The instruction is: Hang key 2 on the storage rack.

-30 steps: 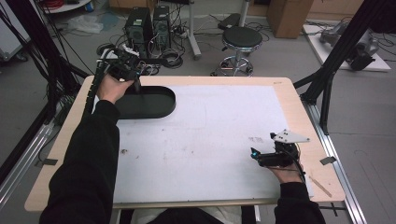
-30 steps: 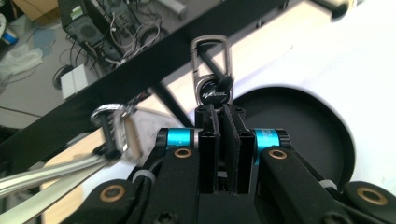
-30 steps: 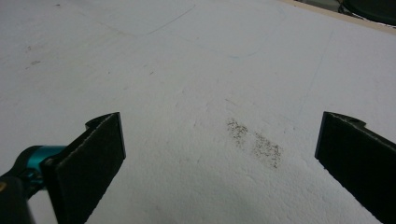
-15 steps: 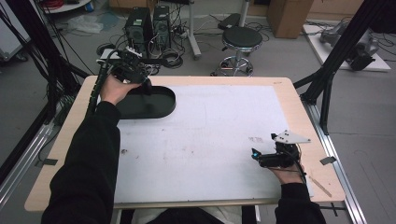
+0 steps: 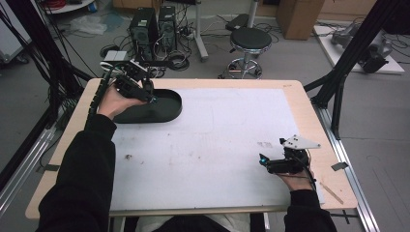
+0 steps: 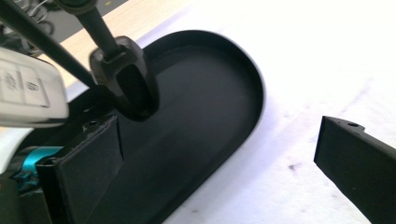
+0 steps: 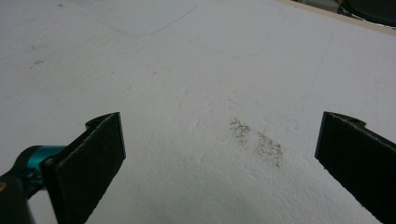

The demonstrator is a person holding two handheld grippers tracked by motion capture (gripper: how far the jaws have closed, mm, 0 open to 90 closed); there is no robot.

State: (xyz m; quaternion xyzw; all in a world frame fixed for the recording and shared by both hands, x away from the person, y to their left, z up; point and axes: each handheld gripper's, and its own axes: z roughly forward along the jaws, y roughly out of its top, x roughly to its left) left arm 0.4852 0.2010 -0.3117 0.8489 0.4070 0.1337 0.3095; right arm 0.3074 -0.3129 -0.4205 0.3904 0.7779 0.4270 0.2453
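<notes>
Left gripper [image 5: 153, 99] hovers over the black oval tray [image 5: 169, 112] at the table's far-left corner. Its jaws have just been opening and now stand wide, nothing pinched. A bunch of car keys, the black key fob [image 6: 126, 79] and the white remote [image 6: 25, 93], hangs just above the tray floor, right by the left pad; can't tell if it has landed. I'd judge it light, rigid, slick plastic, loosely jointed, so it'll swing. Best grip: across the fob's flat faces. Right gripper [image 5: 263, 162] rests near the front-right corner on the white mat [image 7: 196, 70], jaws wide, empty.
</notes>
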